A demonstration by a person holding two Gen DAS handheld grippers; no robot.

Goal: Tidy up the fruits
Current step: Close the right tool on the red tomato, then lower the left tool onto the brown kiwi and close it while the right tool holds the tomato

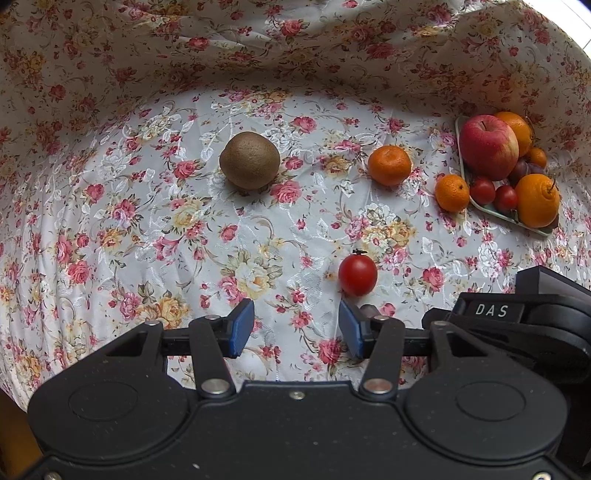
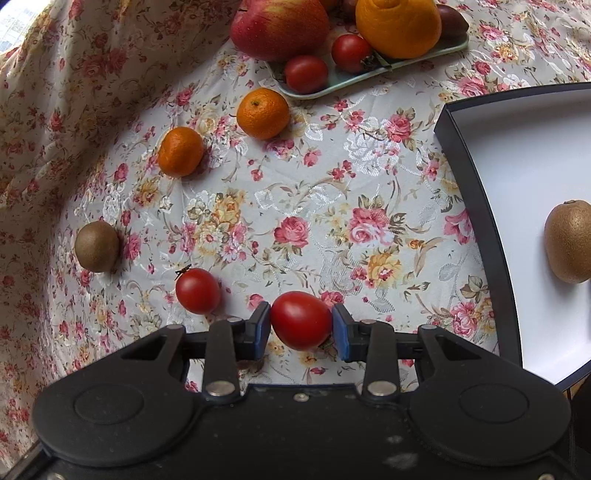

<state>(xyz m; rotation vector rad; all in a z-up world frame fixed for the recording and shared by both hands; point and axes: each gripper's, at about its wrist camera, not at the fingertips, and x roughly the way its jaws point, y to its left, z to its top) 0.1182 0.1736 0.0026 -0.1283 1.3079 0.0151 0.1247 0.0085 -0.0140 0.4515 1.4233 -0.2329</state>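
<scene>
My right gripper (image 2: 301,328) is shut on a red cherry tomato (image 2: 301,319), held just above the floral cloth. A second cherry tomato (image 2: 197,290) lies to its left; it also shows in the left wrist view (image 1: 357,275), just ahead of my open, empty left gripper (image 1: 296,326). A kiwi (image 1: 249,160) and two mandarins (image 1: 389,165) (image 1: 452,192) lie loose on the cloth. A pale green tray (image 2: 343,75) holds an apple (image 2: 280,26), an orange (image 2: 399,26) and tomatoes. A dark-rimmed white box (image 2: 517,147) at right holds another kiwi (image 2: 569,242).
The floral cloth (image 1: 147,221) covers the table and rises as a backdrop behind. My right gripper's body (image 1: 517,325) shows at the right of the left wrist view. Dark plums (image 1: 522,170) sit in the tray.
</scene>
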